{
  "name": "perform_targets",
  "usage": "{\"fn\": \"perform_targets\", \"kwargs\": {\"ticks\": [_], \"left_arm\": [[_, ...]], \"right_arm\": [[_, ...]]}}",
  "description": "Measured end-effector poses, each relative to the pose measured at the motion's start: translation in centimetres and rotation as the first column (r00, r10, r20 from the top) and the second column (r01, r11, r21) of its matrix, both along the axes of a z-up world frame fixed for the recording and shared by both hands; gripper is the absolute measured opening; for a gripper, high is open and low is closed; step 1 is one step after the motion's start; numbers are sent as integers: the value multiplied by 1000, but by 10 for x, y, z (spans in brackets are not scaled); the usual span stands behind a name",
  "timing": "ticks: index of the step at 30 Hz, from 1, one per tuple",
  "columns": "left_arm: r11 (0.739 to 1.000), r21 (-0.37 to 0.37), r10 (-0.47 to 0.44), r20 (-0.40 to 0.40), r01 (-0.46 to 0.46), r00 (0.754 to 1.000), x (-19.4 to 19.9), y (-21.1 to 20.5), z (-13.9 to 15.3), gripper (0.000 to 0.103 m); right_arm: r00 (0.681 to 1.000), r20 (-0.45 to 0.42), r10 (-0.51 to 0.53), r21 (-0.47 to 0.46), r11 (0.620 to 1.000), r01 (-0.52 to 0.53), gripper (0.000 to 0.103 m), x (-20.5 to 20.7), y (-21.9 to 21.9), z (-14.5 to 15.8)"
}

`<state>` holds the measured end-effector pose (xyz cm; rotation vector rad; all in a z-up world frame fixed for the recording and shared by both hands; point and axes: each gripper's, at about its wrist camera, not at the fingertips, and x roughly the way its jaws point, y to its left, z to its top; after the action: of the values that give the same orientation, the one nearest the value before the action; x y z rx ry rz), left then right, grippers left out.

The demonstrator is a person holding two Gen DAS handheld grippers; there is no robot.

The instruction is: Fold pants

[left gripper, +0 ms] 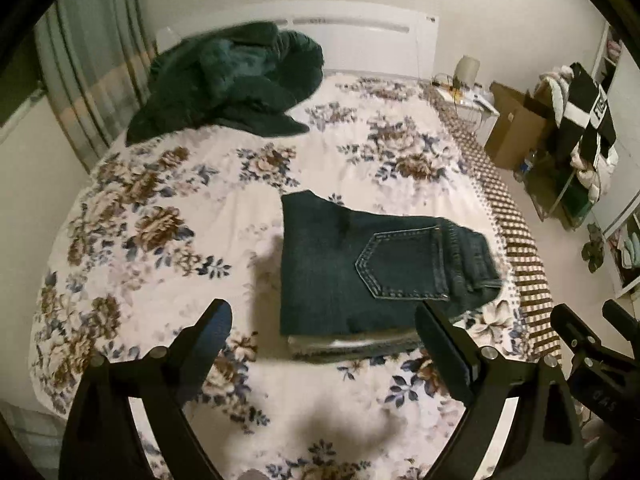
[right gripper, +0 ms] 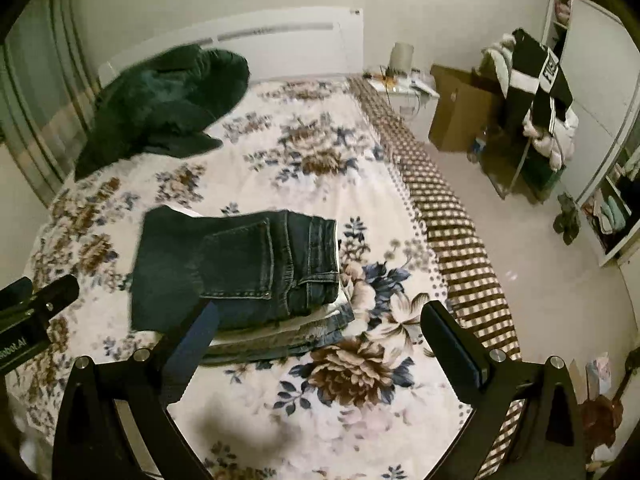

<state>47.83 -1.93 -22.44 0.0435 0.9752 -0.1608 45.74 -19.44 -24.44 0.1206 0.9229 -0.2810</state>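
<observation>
The dark blue denim pants lie folded into a compact rectangle, back pocket up, on top of a low stack of other folded garments on the bed with the floral cover. Both tools hang above and in front of that stack. The left gripper has its jaws spread wide with nothing between them, and the right gripper likewise stands wide open and empty. This pair looks finished: folded, stacked and released. Beyond the stack, toward the headboard, a crumpled dark green garment lies unfolded; whether it belongs to the job I cannot tell.
</observation>
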Motion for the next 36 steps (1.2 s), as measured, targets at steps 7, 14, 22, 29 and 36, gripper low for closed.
{"fn": "perform_targets", "kwargs": {"ticks": [7,14,22,29,36], "left_arm": [[999,-10,31,92,-30,995,-82,4,69,94],[998,-17,66,172,-64,983,-165,5,126,94],[996,-39,82,198,-76,977,-219,14,155,94],[997,-34,78,239,-72,968,-243,26,173,103],[996,-23,94,263,-92,960,-255,34,178,103]], "right_arm": [[993,102,66,-18,998,-65,103,-89,19,84],[975,192,115,-32,993,-111,103,-186,31,158],[957,255,140,-46,990,-132,103,-273,46,220],[945,295,141,-61,990,-128,103,-304,63,256],[949,282,140,-68,990,-125,103,-305,71,261]]}}
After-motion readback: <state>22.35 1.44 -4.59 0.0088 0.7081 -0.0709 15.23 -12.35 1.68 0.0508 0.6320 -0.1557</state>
